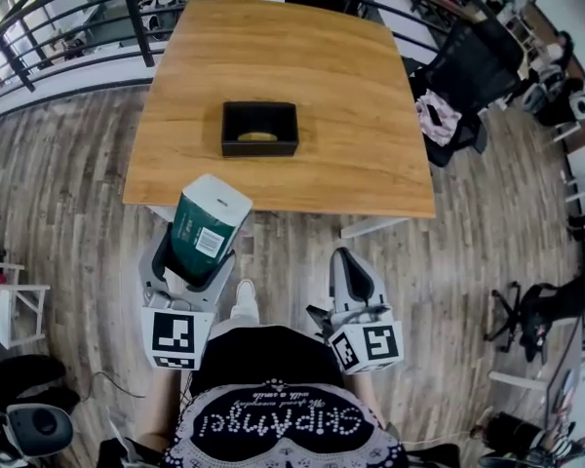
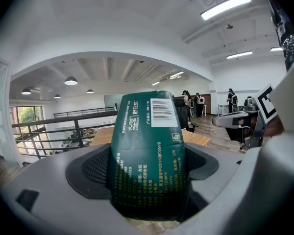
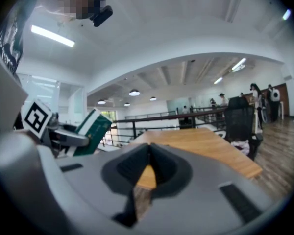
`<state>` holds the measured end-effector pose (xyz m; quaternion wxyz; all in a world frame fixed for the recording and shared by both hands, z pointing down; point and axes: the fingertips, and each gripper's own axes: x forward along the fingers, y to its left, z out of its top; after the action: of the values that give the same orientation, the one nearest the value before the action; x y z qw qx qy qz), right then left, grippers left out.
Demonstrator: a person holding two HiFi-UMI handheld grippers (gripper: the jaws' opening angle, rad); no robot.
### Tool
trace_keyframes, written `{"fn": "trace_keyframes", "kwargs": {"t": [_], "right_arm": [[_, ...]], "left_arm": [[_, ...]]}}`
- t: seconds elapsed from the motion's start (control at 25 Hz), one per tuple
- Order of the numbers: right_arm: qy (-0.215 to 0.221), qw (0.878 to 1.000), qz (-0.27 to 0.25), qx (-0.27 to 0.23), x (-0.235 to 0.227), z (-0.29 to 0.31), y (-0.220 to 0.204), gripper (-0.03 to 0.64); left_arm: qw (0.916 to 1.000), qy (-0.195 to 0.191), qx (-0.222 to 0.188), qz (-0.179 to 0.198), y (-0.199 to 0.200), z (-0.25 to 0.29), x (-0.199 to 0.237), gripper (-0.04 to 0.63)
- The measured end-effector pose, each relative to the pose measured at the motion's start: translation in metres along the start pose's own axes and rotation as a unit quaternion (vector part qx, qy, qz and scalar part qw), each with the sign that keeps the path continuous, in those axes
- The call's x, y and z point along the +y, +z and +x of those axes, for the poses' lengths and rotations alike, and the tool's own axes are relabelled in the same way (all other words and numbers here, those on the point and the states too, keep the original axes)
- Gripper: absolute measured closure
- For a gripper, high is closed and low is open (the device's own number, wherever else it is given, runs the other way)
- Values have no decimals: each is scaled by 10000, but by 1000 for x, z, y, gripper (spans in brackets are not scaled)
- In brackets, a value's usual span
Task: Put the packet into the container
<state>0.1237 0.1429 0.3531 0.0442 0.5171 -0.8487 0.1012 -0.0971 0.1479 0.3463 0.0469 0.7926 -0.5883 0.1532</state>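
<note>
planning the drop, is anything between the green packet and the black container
Nothing visible: the left tool holds the green packet short of the table, and only bare wood lies before the black container.

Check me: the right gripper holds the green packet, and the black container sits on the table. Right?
Not quite. The left gripper holds the green packet; the left gripper view shows its jaws shut on it. The right gripper is shut with nothing between its jaws. The black container does sit on the table.

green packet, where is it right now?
Head view, lower left: the green packet is clamped in the left gripper, by the wooden table's near edge, short of the black container mid-table.
</note>
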Motion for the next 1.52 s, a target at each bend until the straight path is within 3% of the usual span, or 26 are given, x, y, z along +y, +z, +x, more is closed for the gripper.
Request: {"fn": "trace_keyframes", "kwargs": {"t": [0.56,0.96,1.52], "right_arm": [[-39,9997,157,203,2,69,3,578],[51,9997,162,158,1,81,0,578],[373,9992,119,80,-26,160,19,578]], "left_arm": [[9995,-106,265,-116,0,54,48,156],[9995,-20,266,-161,-7,60,52,156],[9986,457,157,-214,17,114,89,156]]}}
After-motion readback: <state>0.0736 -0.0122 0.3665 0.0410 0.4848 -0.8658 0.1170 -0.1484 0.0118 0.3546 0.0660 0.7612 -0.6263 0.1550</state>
